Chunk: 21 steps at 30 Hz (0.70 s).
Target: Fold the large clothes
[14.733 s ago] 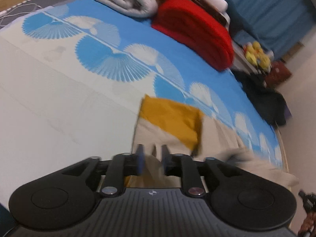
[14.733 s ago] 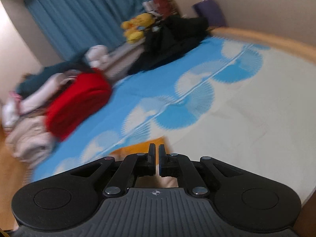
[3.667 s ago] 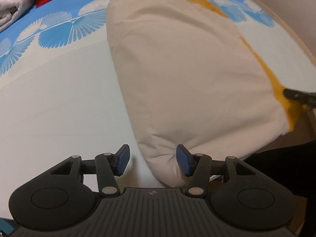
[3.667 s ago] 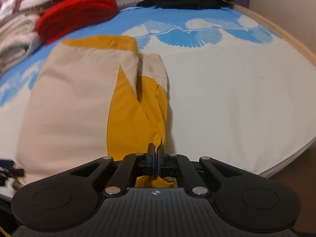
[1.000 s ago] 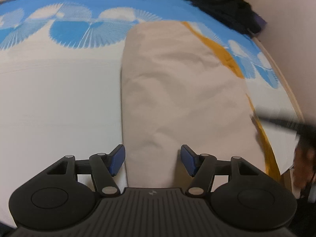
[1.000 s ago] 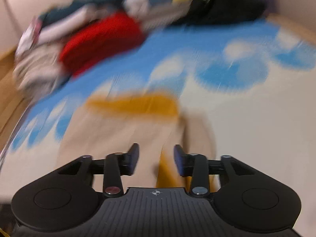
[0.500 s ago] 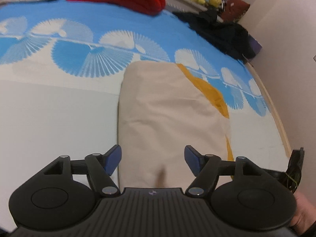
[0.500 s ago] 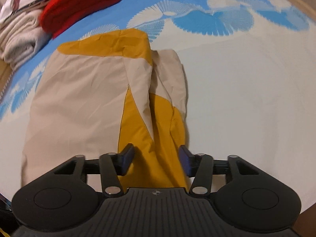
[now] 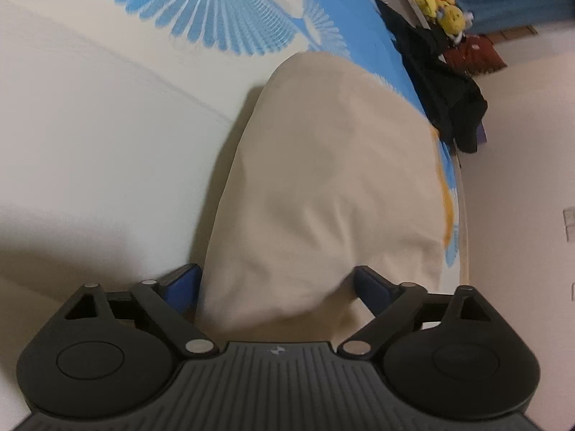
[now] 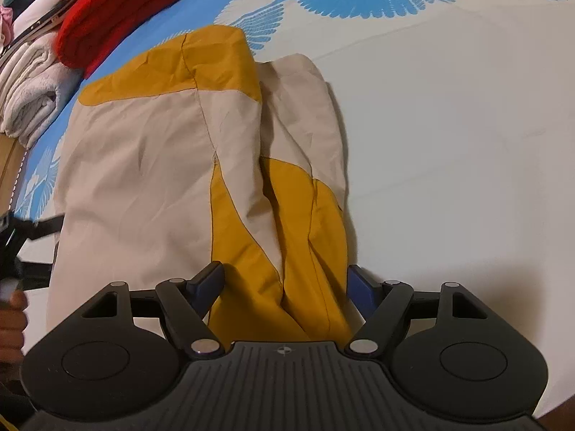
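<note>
A beige and mustard garment lies folded lengthwise on the bed. In the left wrist view its beige side fills the middle, and the near corner sits between the jaws of my left gripper, which are opening wide and do not press on the cloth. In the right wrist view the mustard sleeve part runs down between the jaws of my right gripper. Those jaws are opening too, with a gap on each side of the cloth.
The bed sheet is white with a blue fan-pattern band. A red knit and pale folded blankets lie at the head end. Dark clothes and a yellow plush toy sit by the far wall. A hand shows at left.
Both grippers have dropped closer to the garment and their jaws have spread wider. The left gripper rolled and swung to the garment's near corner.
</note>
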Each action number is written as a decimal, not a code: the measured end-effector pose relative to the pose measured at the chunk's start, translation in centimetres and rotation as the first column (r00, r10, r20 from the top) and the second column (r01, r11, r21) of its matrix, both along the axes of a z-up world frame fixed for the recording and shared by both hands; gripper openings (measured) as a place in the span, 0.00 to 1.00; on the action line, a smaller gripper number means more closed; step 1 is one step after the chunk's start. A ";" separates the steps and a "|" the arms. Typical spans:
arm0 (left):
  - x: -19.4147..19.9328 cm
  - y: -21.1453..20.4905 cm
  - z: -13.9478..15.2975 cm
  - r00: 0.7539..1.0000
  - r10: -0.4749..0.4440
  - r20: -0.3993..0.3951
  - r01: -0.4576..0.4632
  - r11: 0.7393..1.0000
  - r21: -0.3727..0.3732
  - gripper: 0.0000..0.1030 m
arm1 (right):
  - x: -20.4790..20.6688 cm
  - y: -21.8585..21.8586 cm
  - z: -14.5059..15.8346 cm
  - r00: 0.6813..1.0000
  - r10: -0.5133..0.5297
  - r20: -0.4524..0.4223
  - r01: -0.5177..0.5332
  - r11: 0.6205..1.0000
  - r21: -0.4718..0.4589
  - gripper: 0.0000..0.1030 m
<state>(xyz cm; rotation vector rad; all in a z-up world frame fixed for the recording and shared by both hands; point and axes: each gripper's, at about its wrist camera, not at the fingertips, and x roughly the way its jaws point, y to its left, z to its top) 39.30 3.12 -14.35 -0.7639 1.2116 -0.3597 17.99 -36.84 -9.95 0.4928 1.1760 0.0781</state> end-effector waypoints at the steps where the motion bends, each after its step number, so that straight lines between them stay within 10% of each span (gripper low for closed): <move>1: 0.4 -0.4 0.0 1.000 0.000 0.018 0.000 1.000 -0.010 0.92 | 0.1 0.0 0.0 1.000 -0.001 0.002 0.001 1.000 0.003 0.73; 5: 1.0 -2.0 0.2 0.994 -0.019 0.103 0.018 1.000 0.016 0.87 | 0.7 0.2 0.0 1.000 -0.007 0.021 0.006 0.999 0.040 0.52; 9: 1.7 -2.2 2.1 0.980 -0.032 0.198 0.022 0.999 0.049 0.45 | 1.3 1.4 0.5 0.997 0.022 0.069 -0.022 1.000 0.005 0.22; 21: 4.3 2.4 10.5 0.897 -0.019 0.442 -0.064 0.983 0.173 0.48 | 5.6 5.1 3.8 0.953 -0.024 0.303 -0.003 0.996 0.090 0.07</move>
